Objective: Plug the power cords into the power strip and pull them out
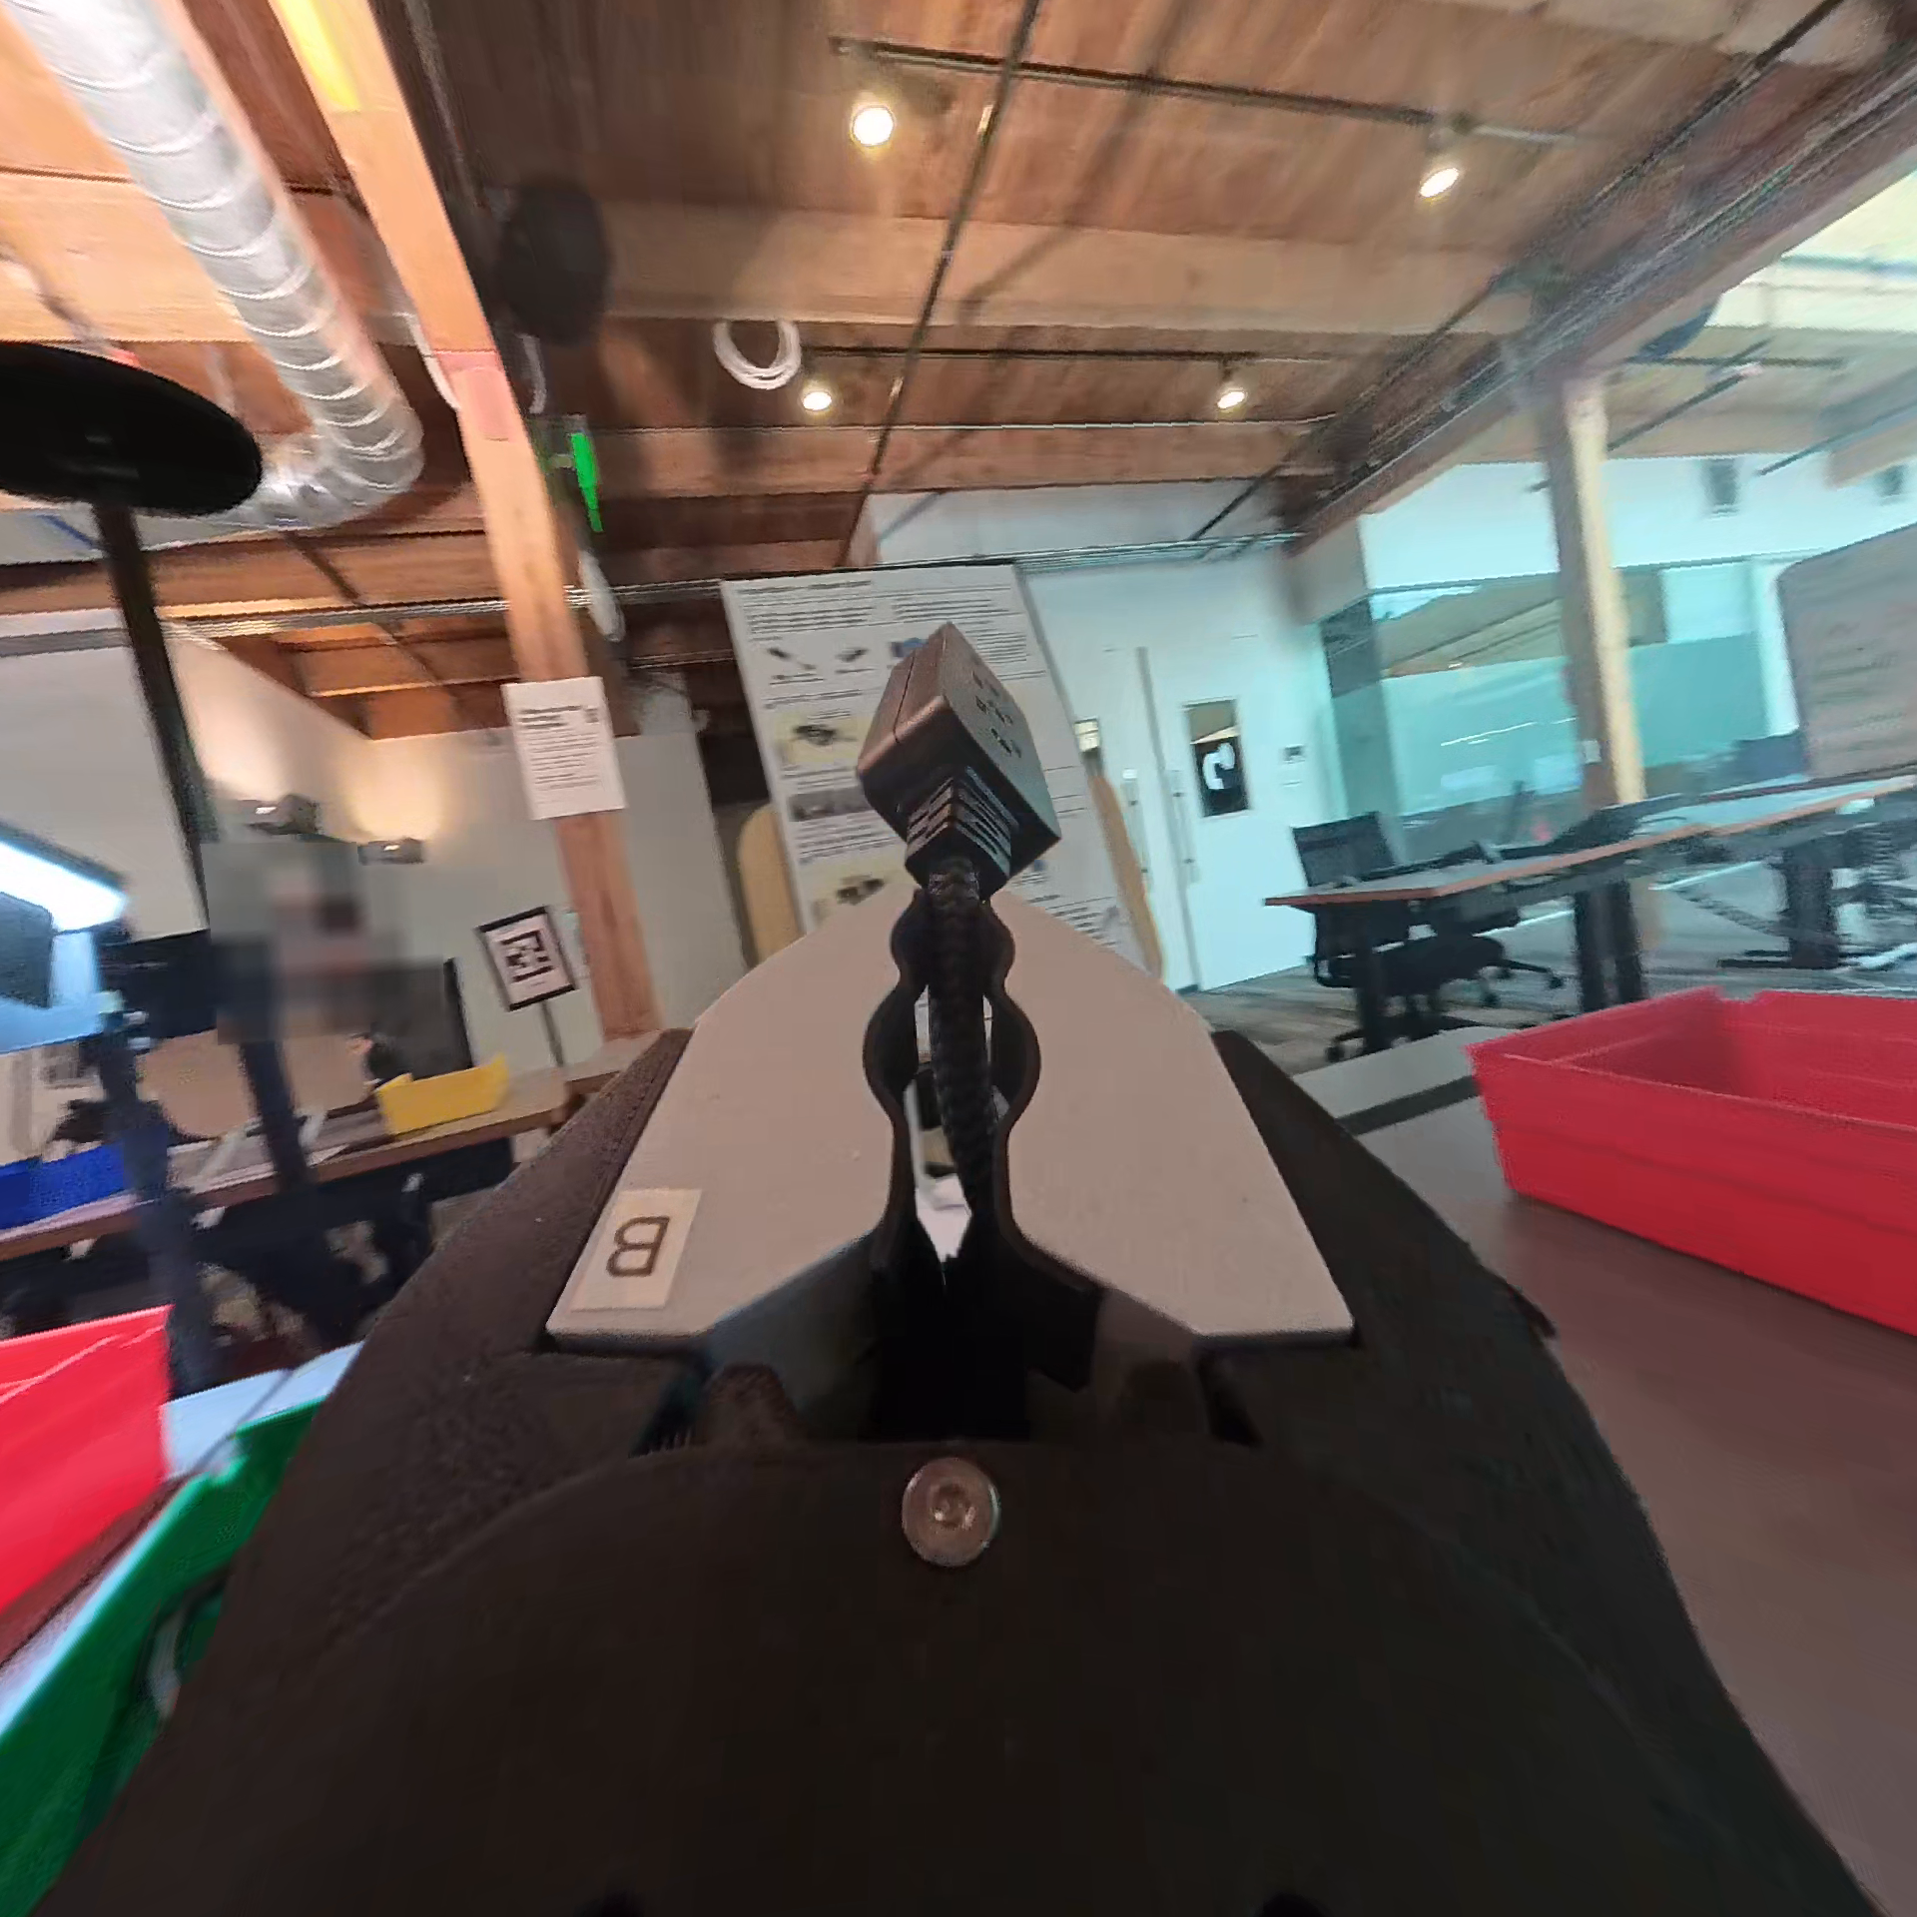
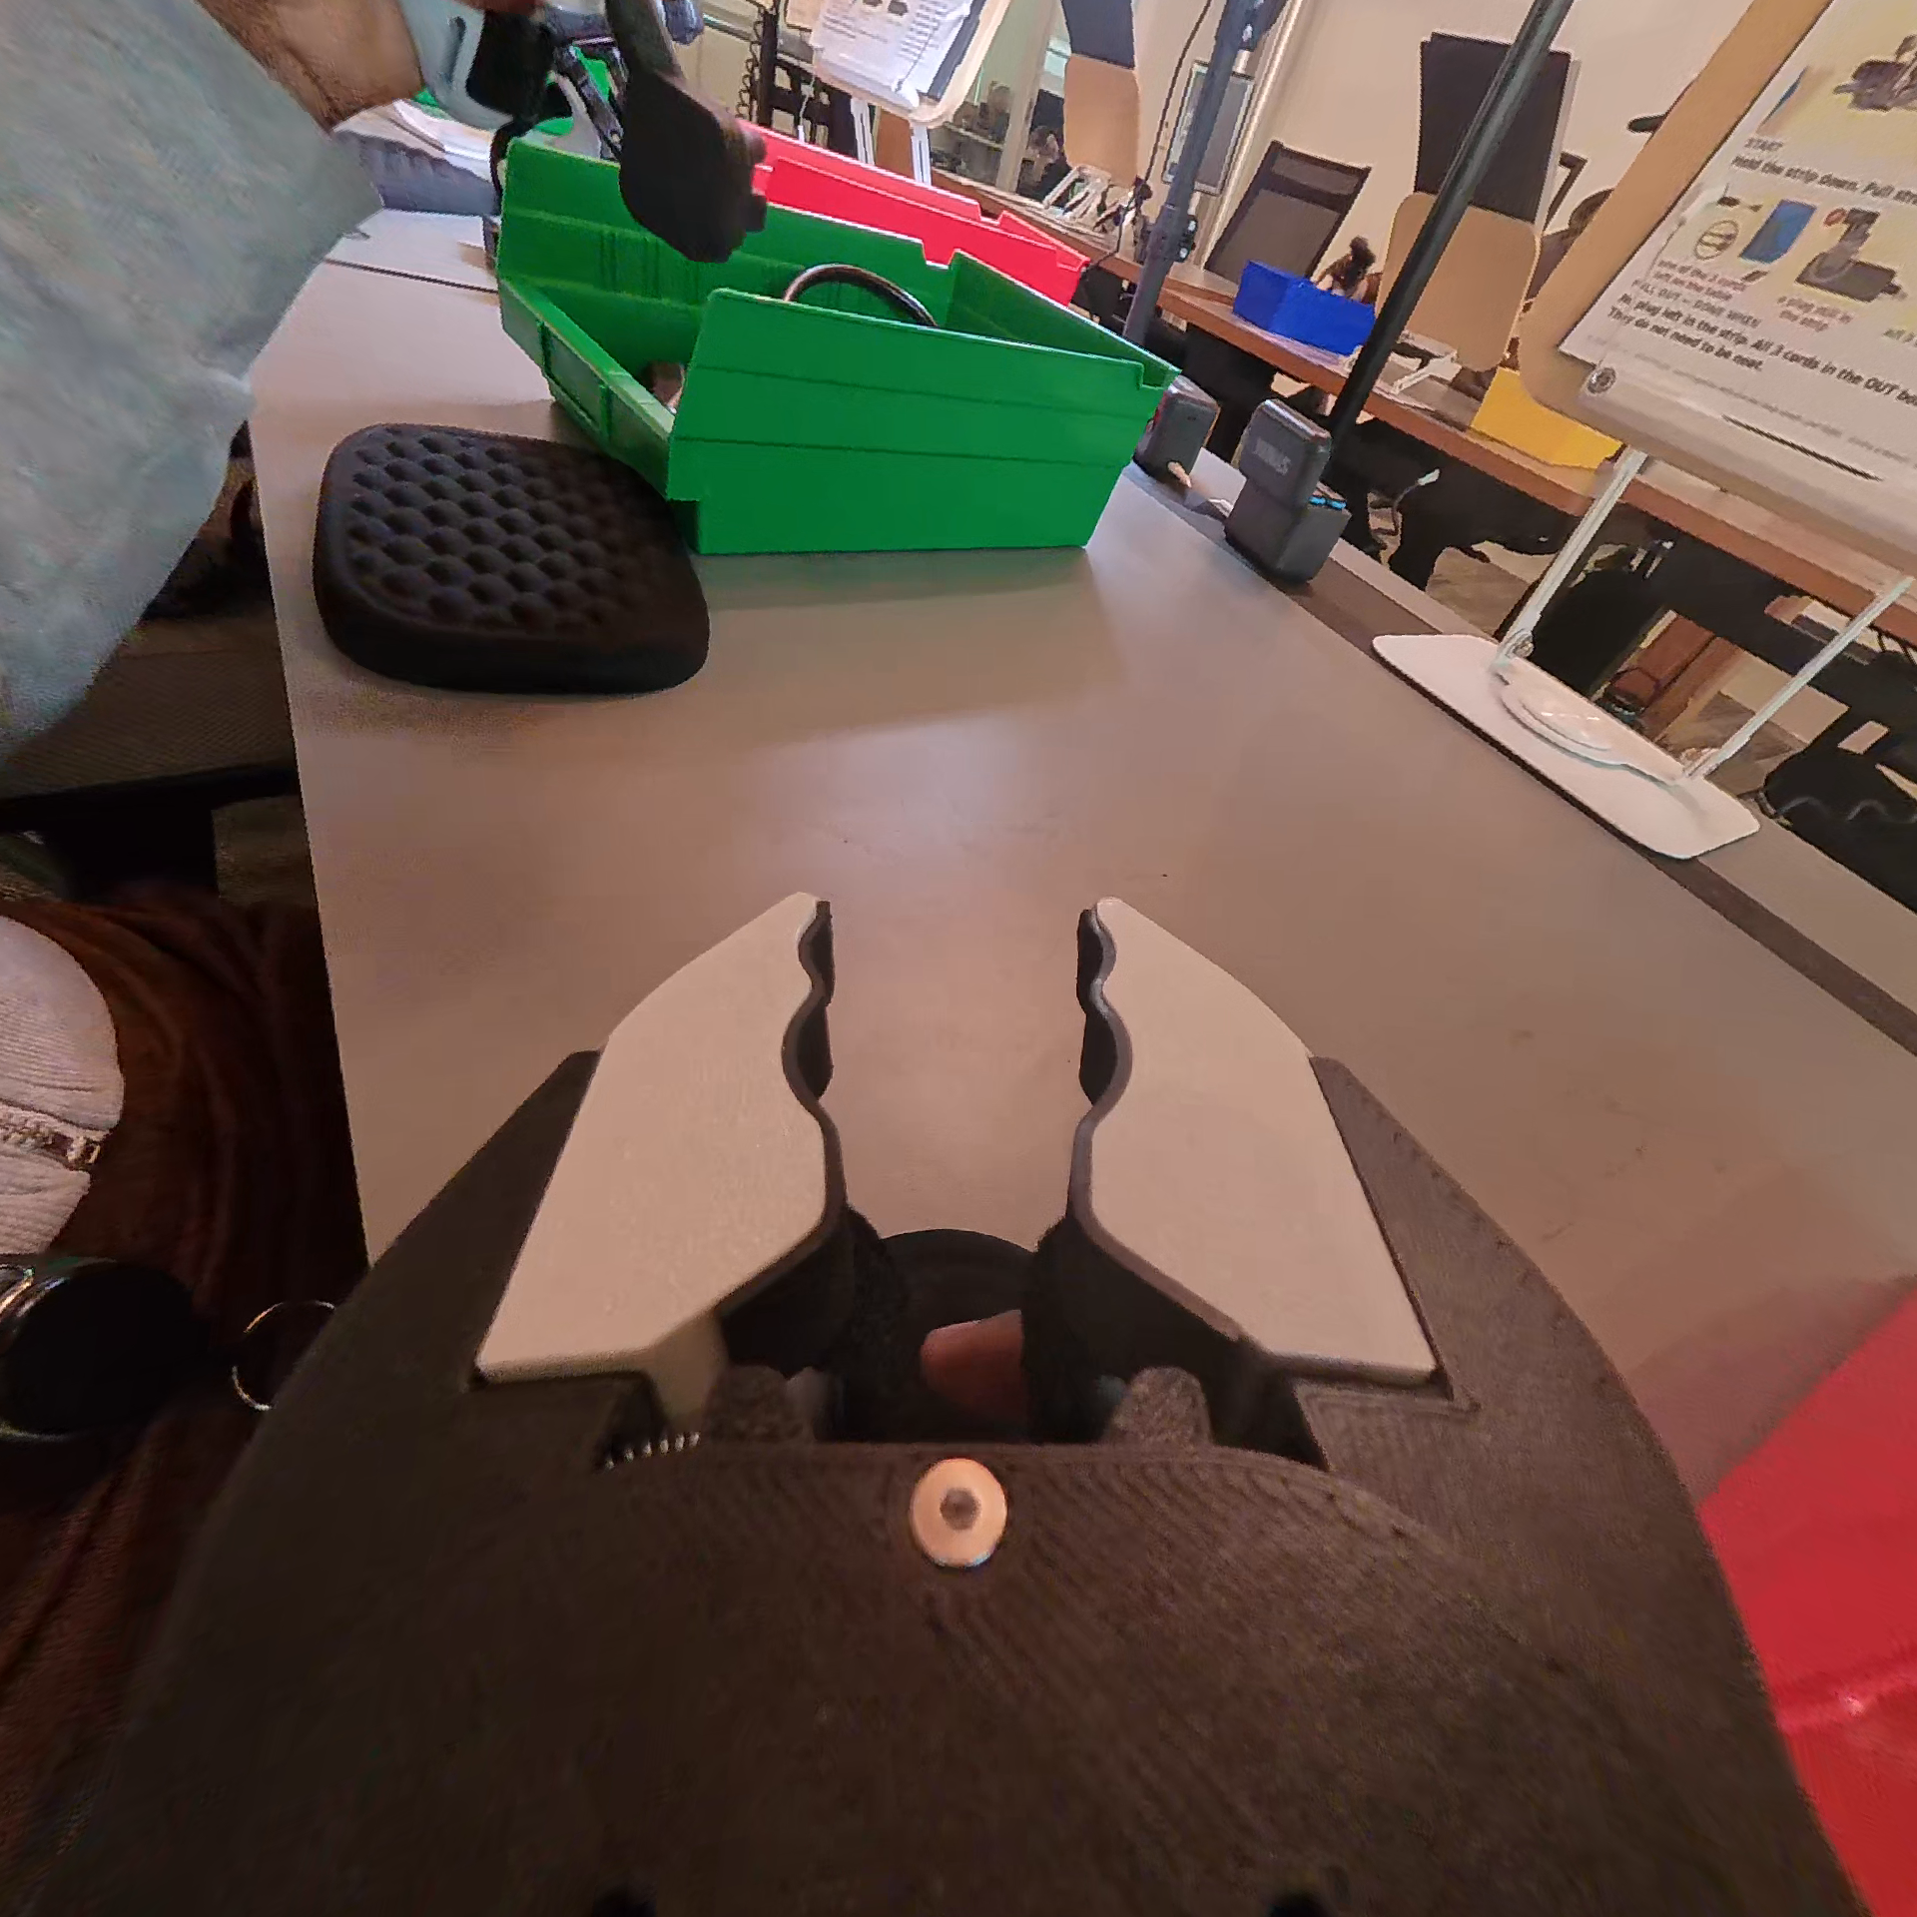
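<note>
Risk: my left gripper point(image 1: 949, 934) pinches only braided cord point(image 1: 960, 1048) below power strip point(image 1: 960, 762); strip may swing. Right gripper point(image 2: 954, 985) wide open, empty.

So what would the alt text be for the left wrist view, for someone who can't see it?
The left gripper is shut on a black braided cord, lifting the power strip at its end against a wooden ceiling. A red bin sits on the table at right.
</note>
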Tool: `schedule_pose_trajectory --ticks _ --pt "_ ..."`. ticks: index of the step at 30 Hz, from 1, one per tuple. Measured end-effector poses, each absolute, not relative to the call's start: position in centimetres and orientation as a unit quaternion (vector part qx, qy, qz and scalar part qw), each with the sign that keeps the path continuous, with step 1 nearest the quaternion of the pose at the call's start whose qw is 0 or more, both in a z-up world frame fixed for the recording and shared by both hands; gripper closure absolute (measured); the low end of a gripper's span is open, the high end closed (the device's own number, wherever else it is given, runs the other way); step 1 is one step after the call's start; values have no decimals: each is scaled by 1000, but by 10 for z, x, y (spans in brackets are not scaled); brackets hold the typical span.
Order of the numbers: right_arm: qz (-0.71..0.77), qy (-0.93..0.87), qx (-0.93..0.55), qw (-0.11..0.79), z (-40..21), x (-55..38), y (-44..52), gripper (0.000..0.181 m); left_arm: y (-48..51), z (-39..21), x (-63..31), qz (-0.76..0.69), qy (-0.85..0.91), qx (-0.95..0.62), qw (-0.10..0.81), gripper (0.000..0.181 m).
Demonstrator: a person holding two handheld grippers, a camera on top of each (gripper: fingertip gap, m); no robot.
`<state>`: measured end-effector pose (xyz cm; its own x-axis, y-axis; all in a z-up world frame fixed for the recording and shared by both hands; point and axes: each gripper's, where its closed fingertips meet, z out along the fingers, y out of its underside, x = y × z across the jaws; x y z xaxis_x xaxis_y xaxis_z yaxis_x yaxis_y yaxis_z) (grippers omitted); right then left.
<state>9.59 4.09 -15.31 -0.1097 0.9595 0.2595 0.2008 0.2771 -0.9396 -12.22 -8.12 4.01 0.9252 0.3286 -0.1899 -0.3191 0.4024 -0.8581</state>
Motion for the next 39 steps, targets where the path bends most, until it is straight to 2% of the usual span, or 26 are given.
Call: schedule_pose_trajectory --ticks 11,16,20,26,29,31,32,37,39 --pt "397 -629 -468 478 -153 94 44 130 -29 8 -62 124 40 -533 836 174" --pt "428 -585 -482 492 -138 91 51 112 -6 -8 -37 54 54 -547 833 174" --pt "540 -493 -466 498 -99 77 35 99 8 -20 -8 14 85 -545 834 174" --pt "754 -299 -437 388 -47 60 26 87 14 -33 49 12 188 -523 831 174" --pt "824 -220 -386 350 -22 68 33 103 14 -42 63 19 213 -523 825 173" --pt "834 -189 -379 354 -15 70 41 119 13 -49 69 30 227 -522 822 173" --pt "831 -195 -375 362 -14 69 41 133 11 -50 71 34 229 -517 824 173" --pt "801 -284 -346 398 -5 68 23 144 6 -57 69 26 228 -521 822 172" --pt "787 -318 -334 410 0 69 18 153 1 -61 69 -3 249 -532 809 157"
